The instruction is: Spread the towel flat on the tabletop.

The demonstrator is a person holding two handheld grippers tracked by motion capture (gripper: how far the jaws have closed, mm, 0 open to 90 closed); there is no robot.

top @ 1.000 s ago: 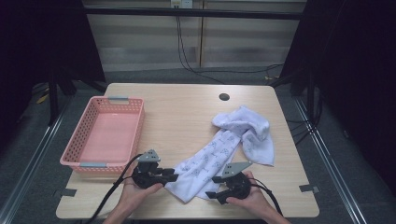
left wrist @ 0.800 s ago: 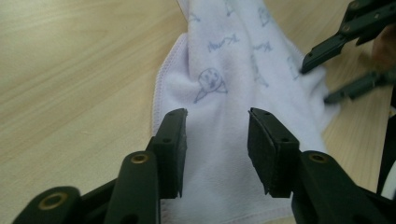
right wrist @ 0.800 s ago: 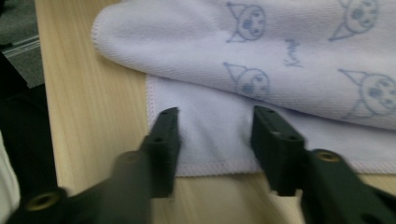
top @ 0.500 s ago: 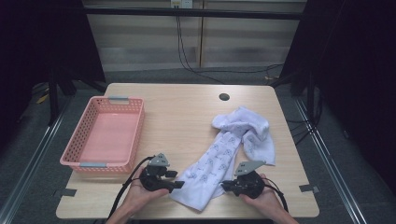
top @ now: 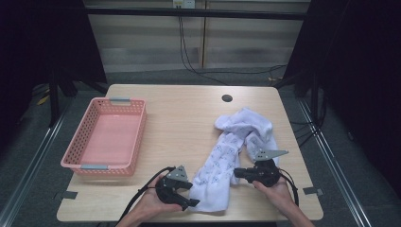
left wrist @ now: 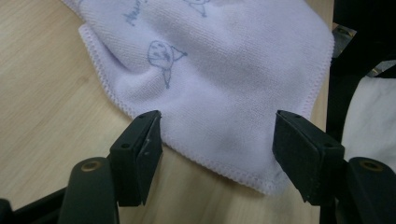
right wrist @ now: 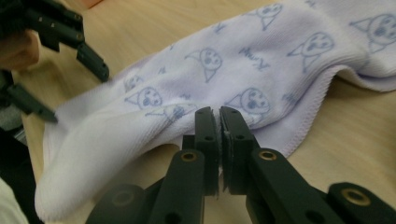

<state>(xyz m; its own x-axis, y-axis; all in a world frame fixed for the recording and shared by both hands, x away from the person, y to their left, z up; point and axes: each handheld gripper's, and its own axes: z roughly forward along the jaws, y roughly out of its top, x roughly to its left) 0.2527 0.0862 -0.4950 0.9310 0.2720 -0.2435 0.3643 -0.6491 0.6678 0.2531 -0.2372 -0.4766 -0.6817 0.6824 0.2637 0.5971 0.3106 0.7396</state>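
Between the two hand-held grippers lies a white towel (top: 231, 151) printed with small blue cat faces, stretched in a long rumpled strip on the wooden surface (top: 189, 113). The left hand-held gripper (top: 187, 195) sits at the towel's near corner; its jaws have just been opening and now stand spread, the hemmed corner lying between them with neither pad pressing on it, as the left gripper view shows. The right hand-held gripper (top: 236, 172) is at the towel's right edge, partway along the strip. Its jaws have just been closing and are now pressed together, pinching a fold of the towel's edge, which lifts slightly toward them in the right gripper view. Well off to the left of the left hand-held gripper stands a pink basket (top: 78, 142).
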